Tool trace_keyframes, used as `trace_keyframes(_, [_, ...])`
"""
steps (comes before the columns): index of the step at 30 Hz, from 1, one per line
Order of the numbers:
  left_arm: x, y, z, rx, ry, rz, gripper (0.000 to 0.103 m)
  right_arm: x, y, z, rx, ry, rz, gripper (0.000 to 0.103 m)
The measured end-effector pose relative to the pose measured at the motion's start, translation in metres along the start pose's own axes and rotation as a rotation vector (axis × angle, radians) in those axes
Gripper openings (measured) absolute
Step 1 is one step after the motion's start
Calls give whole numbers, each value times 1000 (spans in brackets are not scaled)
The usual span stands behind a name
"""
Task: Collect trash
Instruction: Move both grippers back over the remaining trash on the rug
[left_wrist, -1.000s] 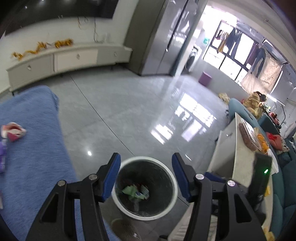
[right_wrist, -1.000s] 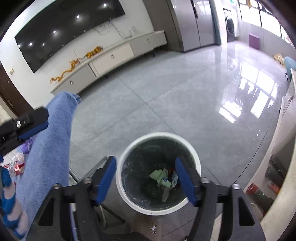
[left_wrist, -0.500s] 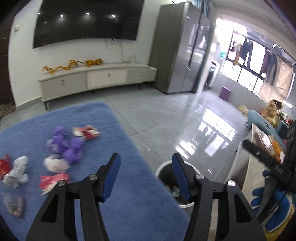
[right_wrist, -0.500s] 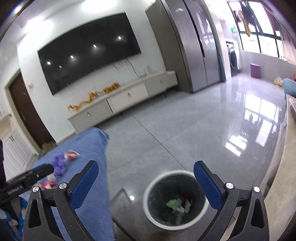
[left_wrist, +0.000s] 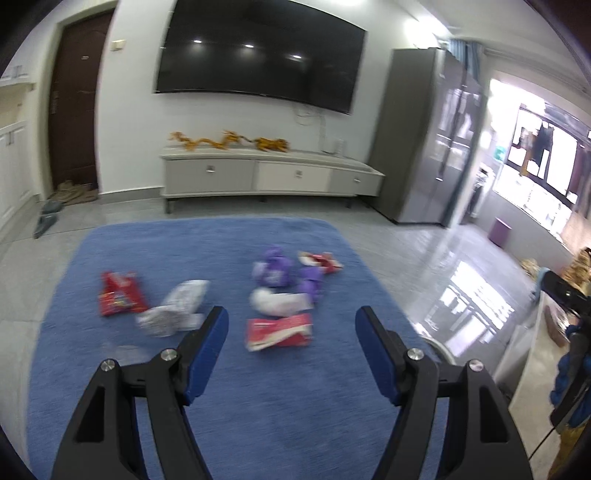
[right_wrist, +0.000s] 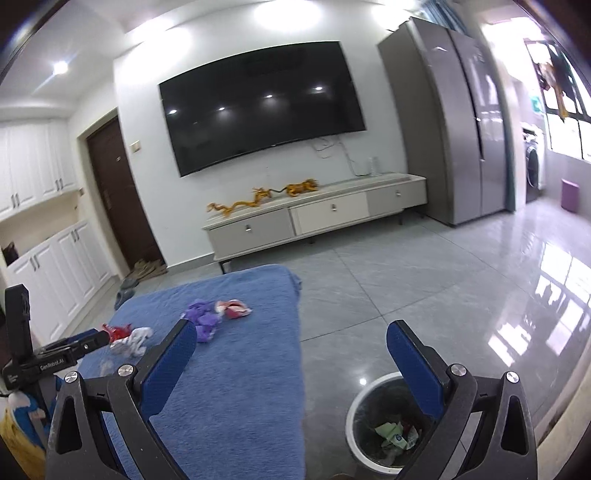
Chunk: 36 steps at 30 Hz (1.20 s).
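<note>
Several pieces of trash lie on a blue cloth-covered table (left_wrist: 236, 413): a red packet (left_wrist: 279, 330), a white crumpled wrapper (left_wrist: 173, 308), another red packet (left_wrist: 120, 299), purple wrappers (left_wrist: 275, 269) and a red-white wrapper (left_wrist: 321, 260). My left gripper (left_wrist: 291, 323) is open and empty, above the near part of the table, facing the trash. My right gripper (right_wrist: 291, 338) is open and empty, at the table's right edge. A white-rimmed trash bin (right_wrist: 384, 428) with wrappers inside stands on the floor below it. The purple wrappers (right_wrist: 201, 317) show in the right wrist view too.
A grey tiled floor (right_wrist: 424, 288) lies right of the table. A TV cabinet (left_wrist: 269, 177) stands along the far wall under a large TV (left_wrist: 258, 55). A tall grey fridge (right_wrist: 454, 122) is at the right. A counter (left_wrist: 532, 354) is at the far right.
Both grippers have risen and swung left from over the bin towards the table. The right gripper's jaws have opened wider. The trash on the blue cloth has come into view.
</note>
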<state>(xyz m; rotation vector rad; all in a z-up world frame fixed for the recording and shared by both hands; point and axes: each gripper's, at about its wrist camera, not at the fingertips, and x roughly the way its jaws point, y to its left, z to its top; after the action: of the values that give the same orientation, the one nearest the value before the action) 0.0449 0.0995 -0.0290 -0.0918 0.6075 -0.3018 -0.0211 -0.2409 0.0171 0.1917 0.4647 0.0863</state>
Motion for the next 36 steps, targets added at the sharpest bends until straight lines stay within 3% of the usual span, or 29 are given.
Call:
trace_keyframes(6, [-21, 27, -8, -16, -33, 157, 70, 8, 26, -4, -42, 29, 32, 103])
trace_keyframes(10, [-29, 26, -13, -9, -41, 200, 72, 11, 41, -9, -67, 53, 46, 103])
trace_keyframes(25, [-27, 36, -29, -24, -30, 171, 74, 29, 92, -19, -199, 116, 132, 103])
trace_keyframes(36, [12, 90, -68, -141, 108, 214, 78, 122, 133, -57, -308, 329, 298, 103])
